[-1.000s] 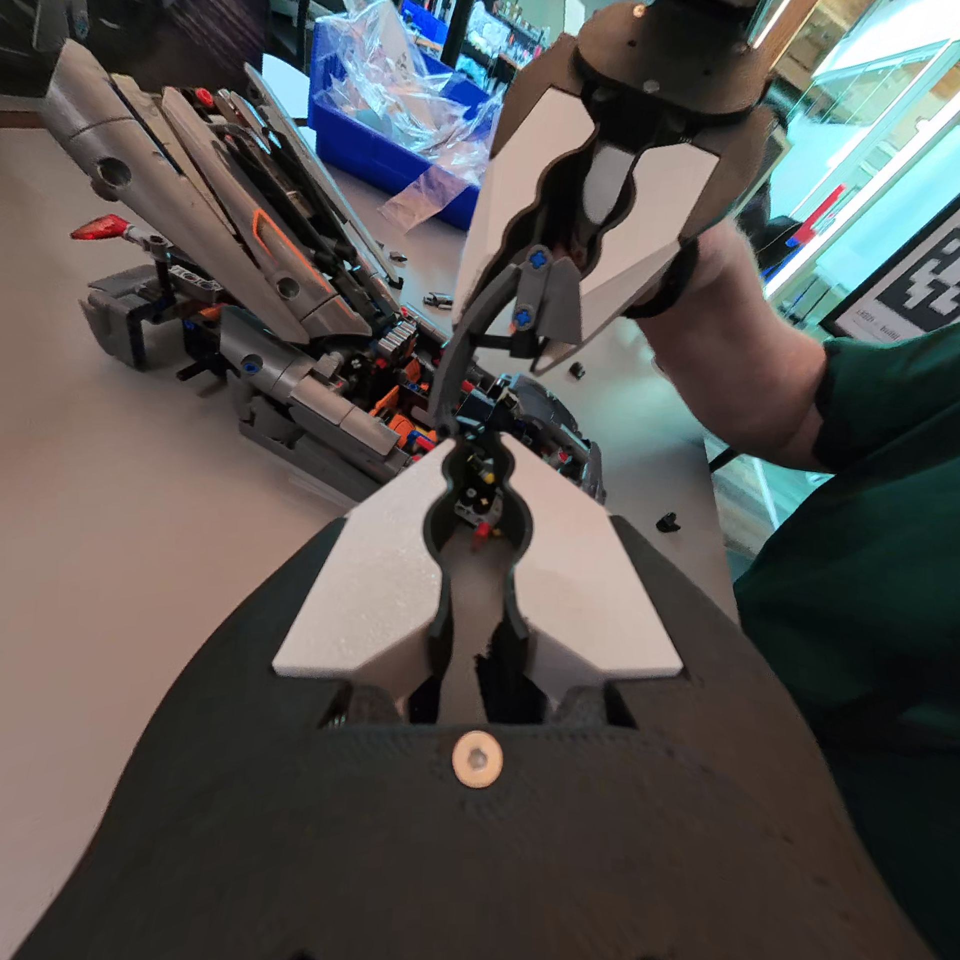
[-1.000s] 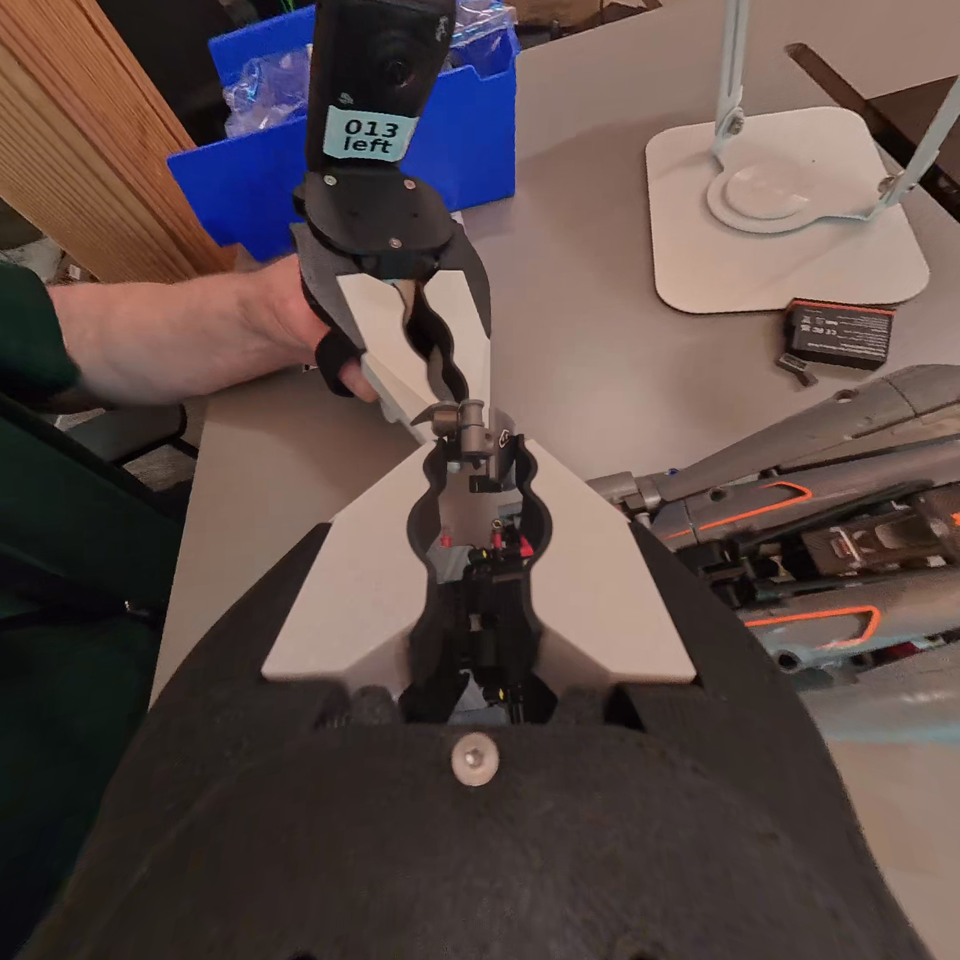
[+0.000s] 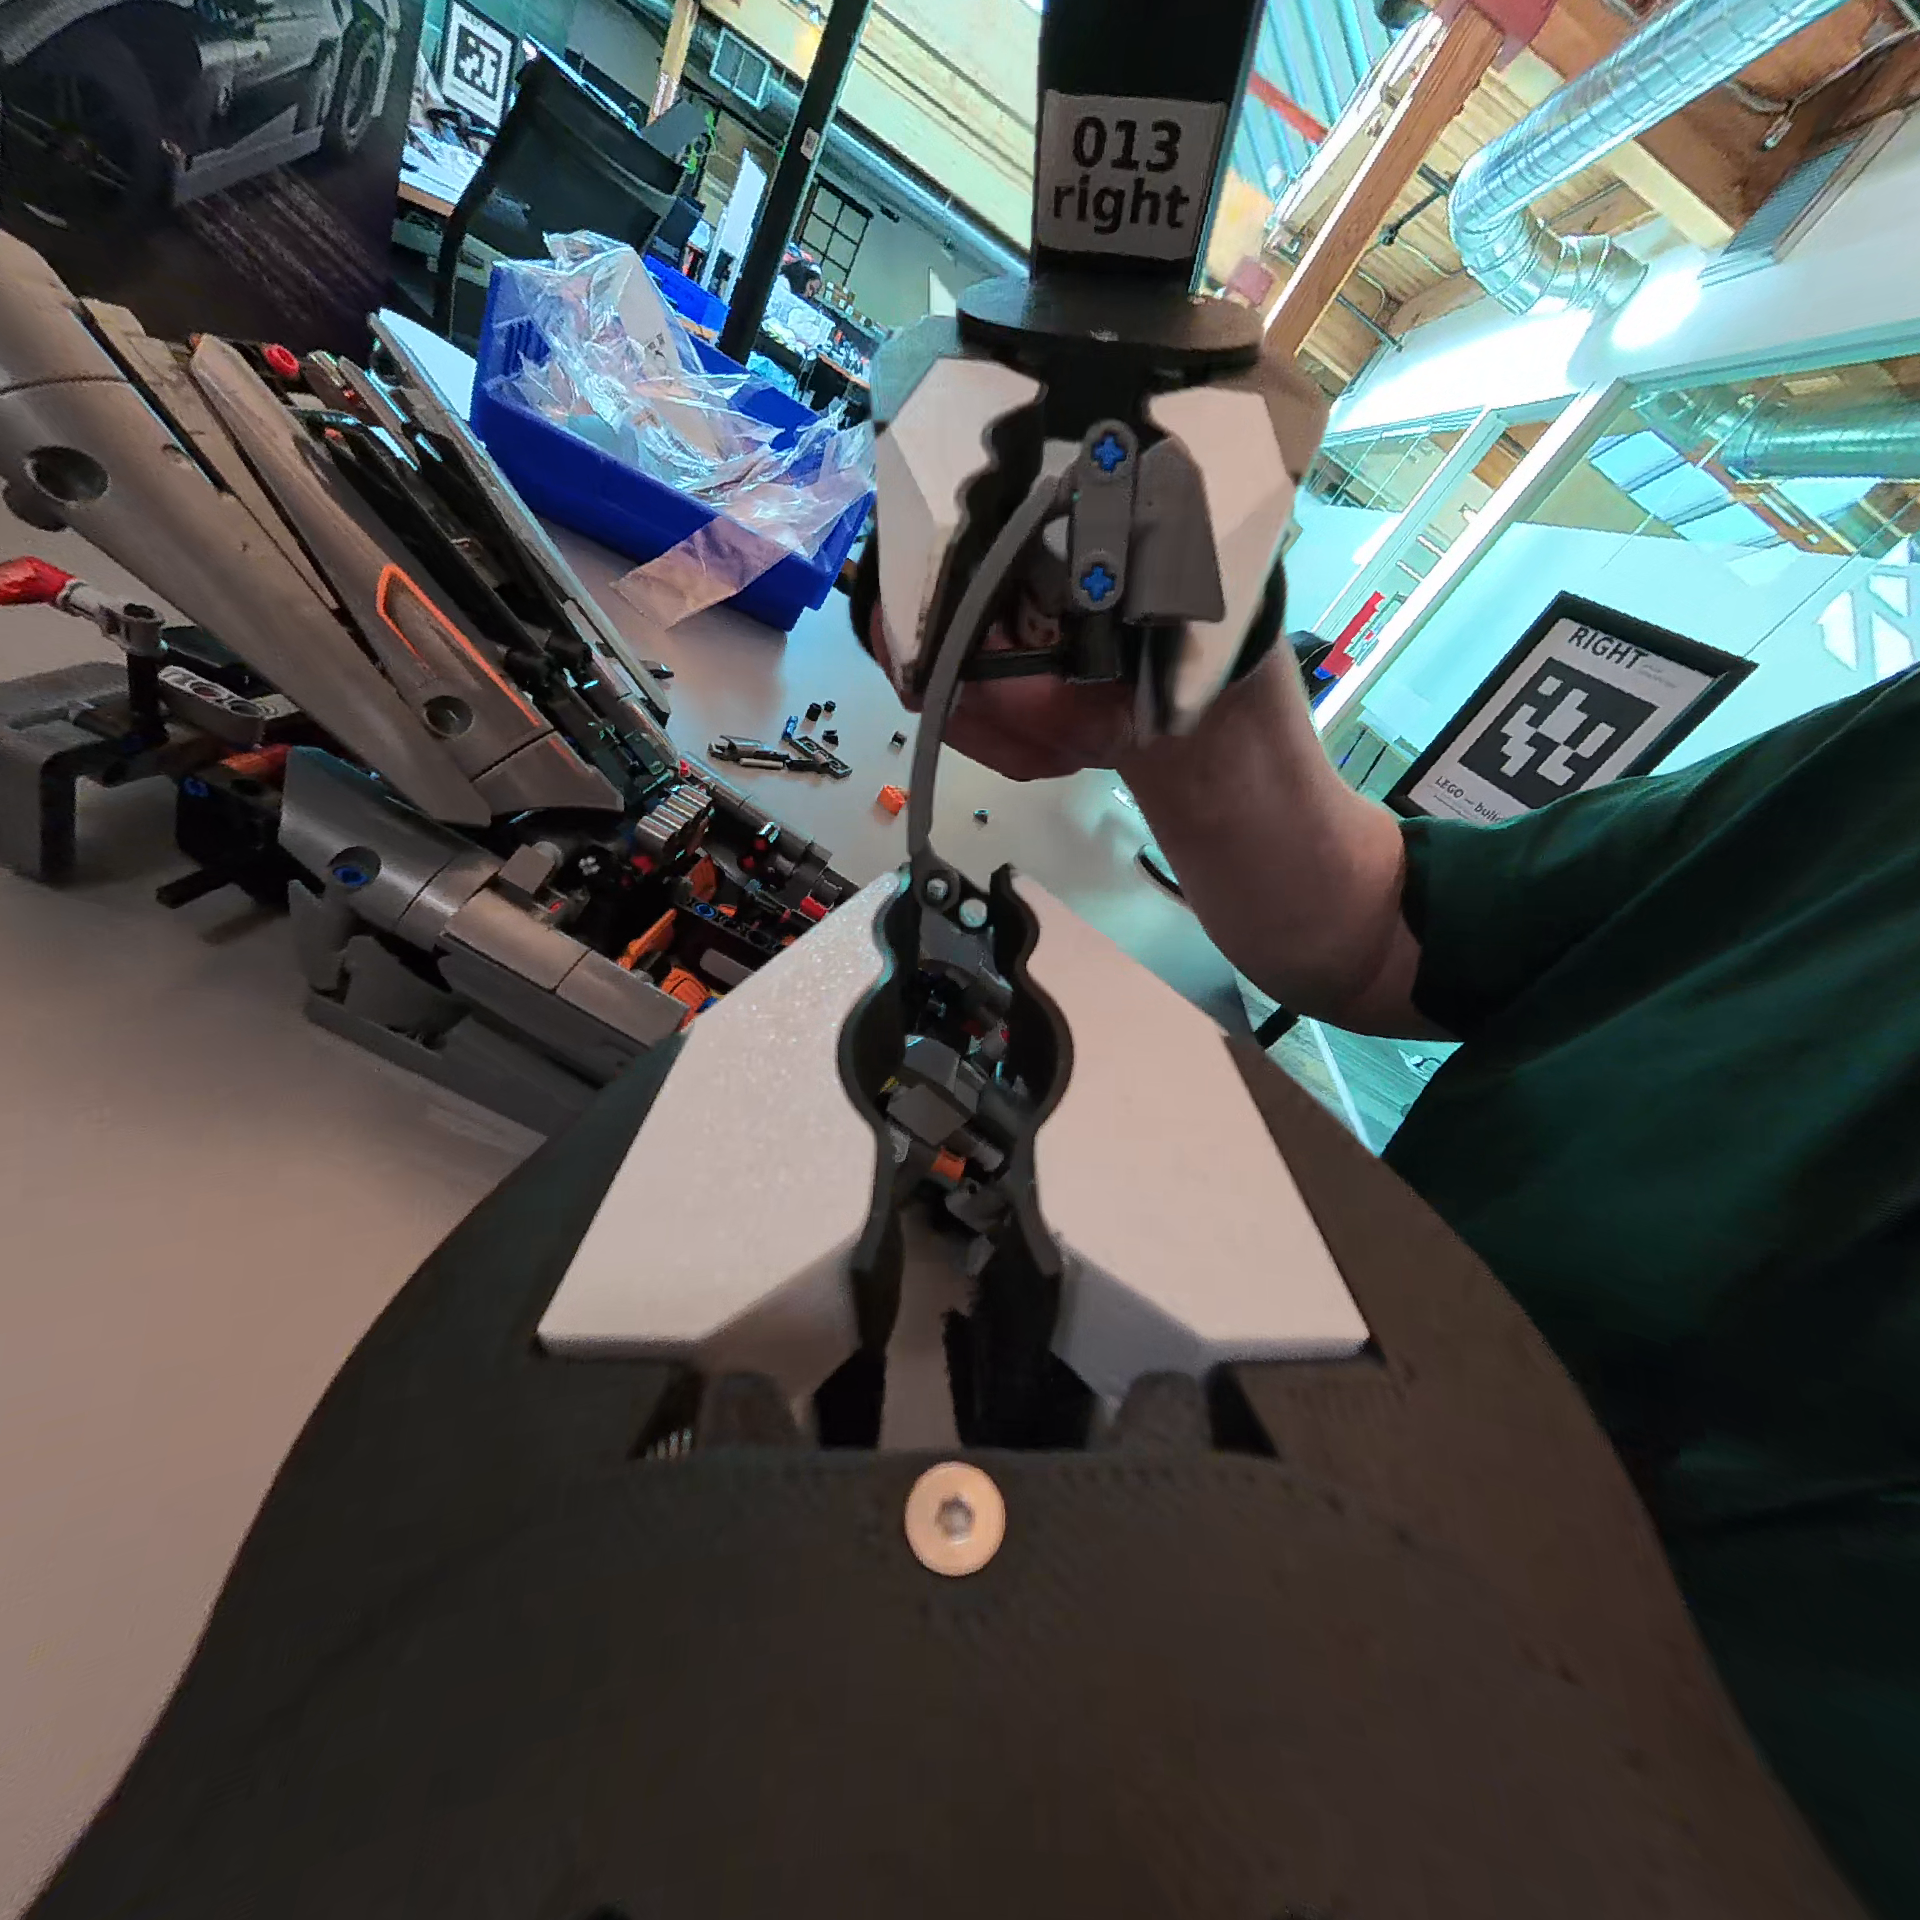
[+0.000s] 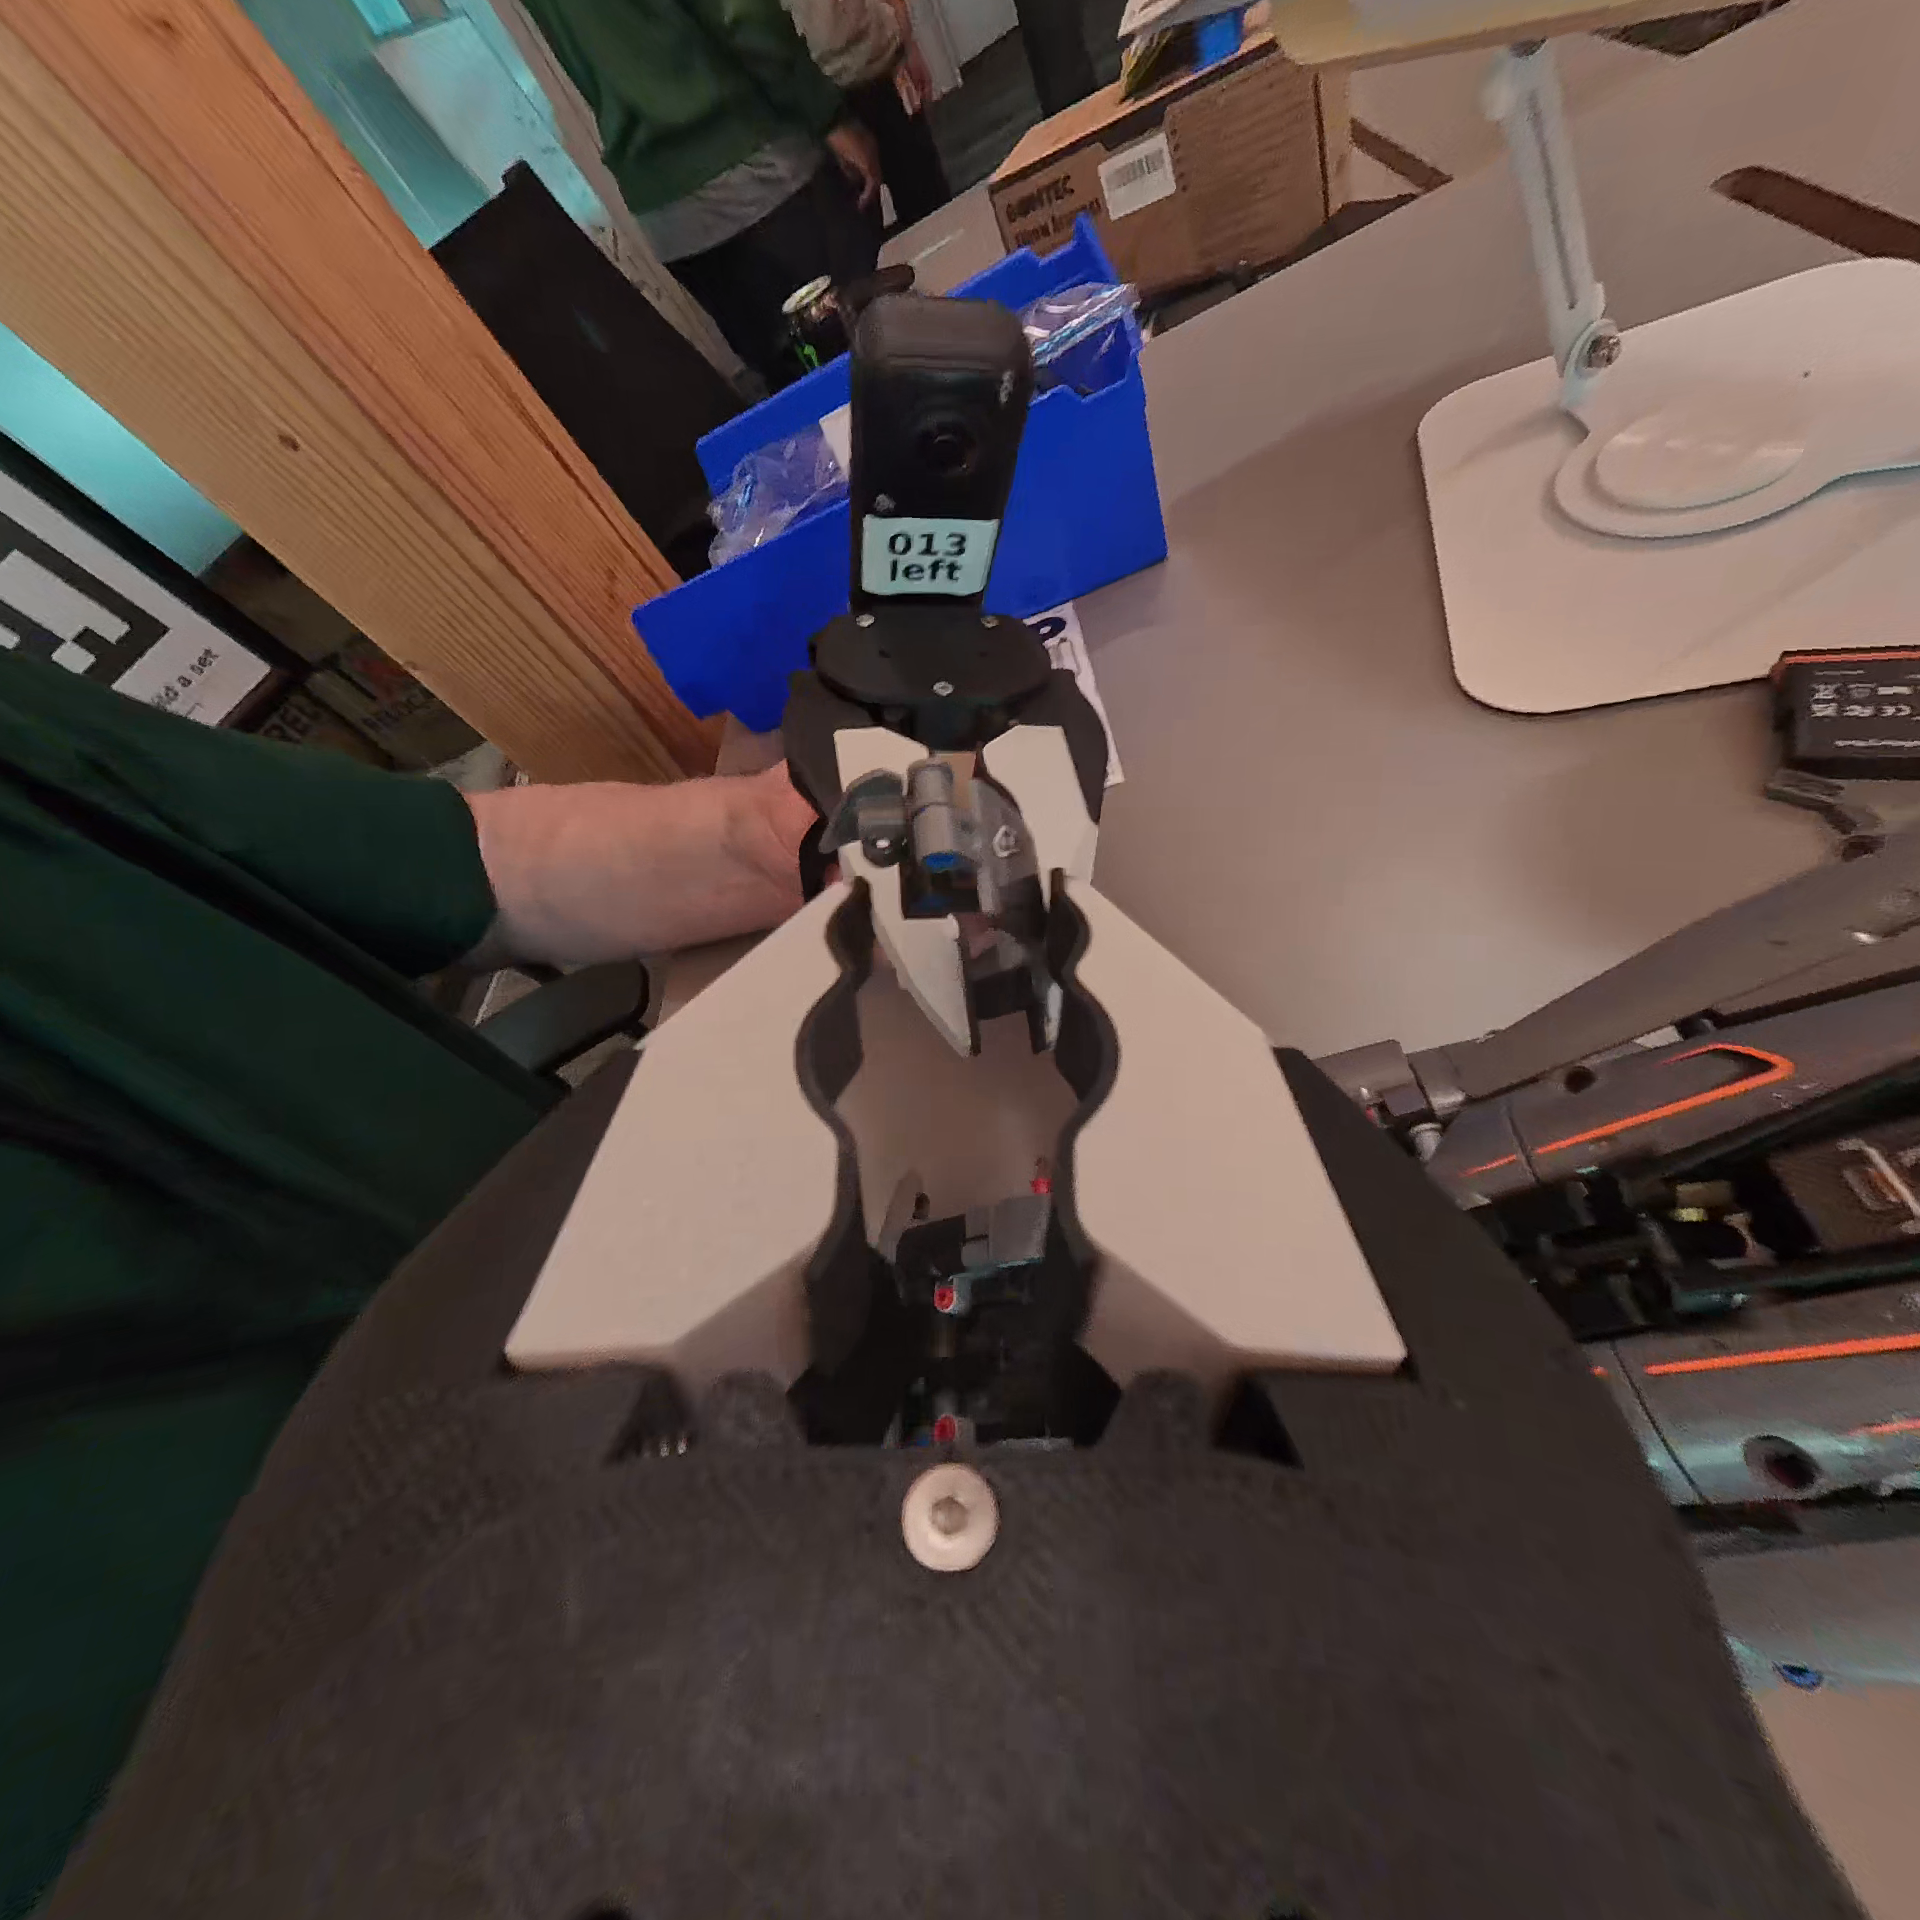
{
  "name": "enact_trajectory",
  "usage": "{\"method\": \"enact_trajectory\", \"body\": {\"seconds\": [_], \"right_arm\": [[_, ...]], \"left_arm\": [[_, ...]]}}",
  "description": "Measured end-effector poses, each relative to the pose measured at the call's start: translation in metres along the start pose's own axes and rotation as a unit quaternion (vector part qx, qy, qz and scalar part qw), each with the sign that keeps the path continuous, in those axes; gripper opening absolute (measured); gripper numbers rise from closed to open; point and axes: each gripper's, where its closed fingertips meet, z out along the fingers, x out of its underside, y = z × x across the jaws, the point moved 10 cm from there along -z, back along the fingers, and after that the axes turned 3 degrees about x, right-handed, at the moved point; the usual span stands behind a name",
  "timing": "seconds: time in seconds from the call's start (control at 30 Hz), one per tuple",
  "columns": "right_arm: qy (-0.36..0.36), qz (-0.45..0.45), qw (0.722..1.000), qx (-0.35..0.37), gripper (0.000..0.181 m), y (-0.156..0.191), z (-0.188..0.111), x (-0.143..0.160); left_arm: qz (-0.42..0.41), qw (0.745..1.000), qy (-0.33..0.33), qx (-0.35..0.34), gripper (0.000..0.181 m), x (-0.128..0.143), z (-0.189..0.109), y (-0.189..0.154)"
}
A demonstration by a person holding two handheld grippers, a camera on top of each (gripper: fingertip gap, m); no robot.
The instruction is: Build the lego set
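Left wrist view: the left gripper (image 3: pixel 951 914), lower centre, is closed on the lower end of a small grey brick assembly (image 3: pixel 1081 561) with blue pins. The right gripper (image 3: pixel 1039 665), upper centre, clamps the assembly's upper part, and a thin curved grey strip (image 3: pixel 940 717) runs between the two. The large grey-and-orange model (image 3: pixel 416 727) lies on the table (image 3: pixel 208 1195) at left, with the blue bin (image 3: pixel 644 488) of plastic bags behind it and loose pieces (image 3: pixel 790 748) nearby.

Right wrist view: the assembly sits between the fingertips at centre frame, and the white lamp base (image 4: pixel 1662 540) stands at upper right.
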Motion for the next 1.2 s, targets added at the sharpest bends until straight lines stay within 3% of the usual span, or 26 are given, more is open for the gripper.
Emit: {"method": "enact_trajectory", "body": {"seconds": [0.07, 0.17, 0.33, 0.47, 0.57, 0.63, 0.87, 0.97, 1.1, 1.2], "right_arm": [[-0.001, -0.014, 1.000, -0.003, 0.045, 0.006, 0.000, 0.001], [0.007, -0.042, 0.999, 0.024, 0.049, 0.009, -0.003, 0.005], [0.007, -0.063, 0.996, 0.058, 0.032, 0.008, -0.005, 0.005], [0.026, -0.068, 0.995, 0.068, 0.001, 0.008, 0.002, 0.005], [0.011, -0.026, 0.999, 0.040, 0.001, 0.005, 0.000, 0.003], [-0.002, -0.048, 0.998, 0.047, 0.000, 0.006, 0.000, 0.003], [0.008, -0.154, 0.976, 0.153, 0.001, 0.017, 0.000, -0.002], [0.026, -0.211, 0.959, 0.190, 0.001, 0.026, 0.006, -0.002], [0.028, -0.239, 0.951, 0.196, 0.001, 0.035, 0.008, -0.004], [0.015, -0.190, 0.969, 0.155, 0.001, 0.032, 0.003, -0.007]], "left_arm": [[-0.009, 1.000, -0.008, 0.008, 0.011, 0.000, 0.000, 0.001], [-0.015, 0.999, -0.020, 0.024, 0.011, -0.001, -0.002, 0.001], [0.002, 0.999, -0.006, 0.033, 0.010, 0.000, 0.003, -0.003], [0.018, 0.999, -0.003, 0.037, 0.011, 0.000, 0.005, -0.006], [0.028, 0.998, -0.016, 0.053, 0.012, -0.003, 0.003, -0.008], [0.028, 0.998, -0.016, 0.050, 0.012, -0.005, 0.001, -0.008], [0.024, 0.999, -0.018, 0.011, 0.019, -0.008, -0.003, -0.004], [0.018, 1.000, -0.015, 0.005, 0.010, -0.006, -0.001, -0.002], [0.020, 0.999, -0.025, 0.020, 0.005, -0.006, -0.003, -0.003], [0.040, 0.998, -0.028, 0.036, 0.005, -0.008, -0.004, -0.008]]}}
